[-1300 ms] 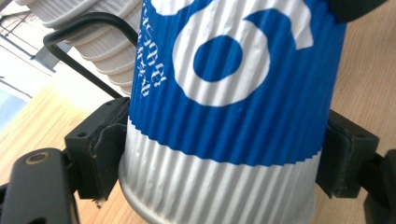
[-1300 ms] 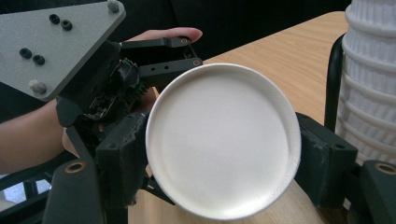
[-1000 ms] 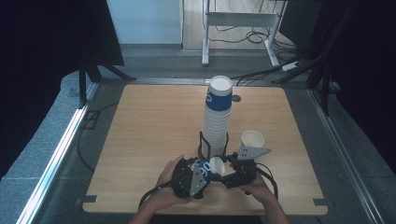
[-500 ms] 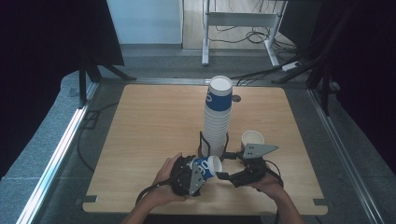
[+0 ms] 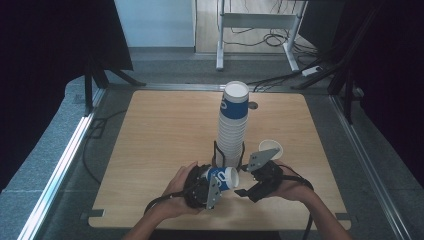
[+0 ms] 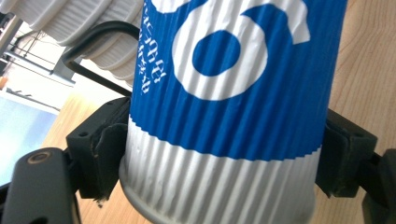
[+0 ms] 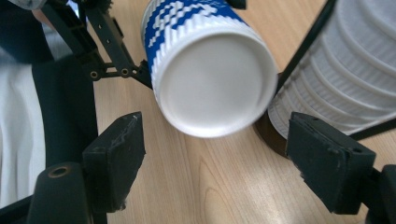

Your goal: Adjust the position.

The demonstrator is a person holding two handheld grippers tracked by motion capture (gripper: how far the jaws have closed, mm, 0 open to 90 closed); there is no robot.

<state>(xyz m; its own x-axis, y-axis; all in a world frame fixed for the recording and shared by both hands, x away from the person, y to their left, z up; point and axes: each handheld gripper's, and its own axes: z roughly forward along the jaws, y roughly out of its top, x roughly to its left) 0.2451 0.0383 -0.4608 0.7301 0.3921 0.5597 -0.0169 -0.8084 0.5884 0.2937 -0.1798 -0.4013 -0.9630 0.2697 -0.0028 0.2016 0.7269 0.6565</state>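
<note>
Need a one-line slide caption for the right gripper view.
Open right gripper faces the lid of a blue-and-white cup beside the cup stack.

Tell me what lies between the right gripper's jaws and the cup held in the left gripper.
Bare tabletop: in the right gripper view, the right gripper stands open, short of the cup.

Materials, finish
Cup (image 6: pixel 224 116): ribbed paper, matt blue-white. Table (image 5: pixel 165 130): smooth light wood grain. Pads (image 7: pixel 116 158): rough black rubber.
</note>
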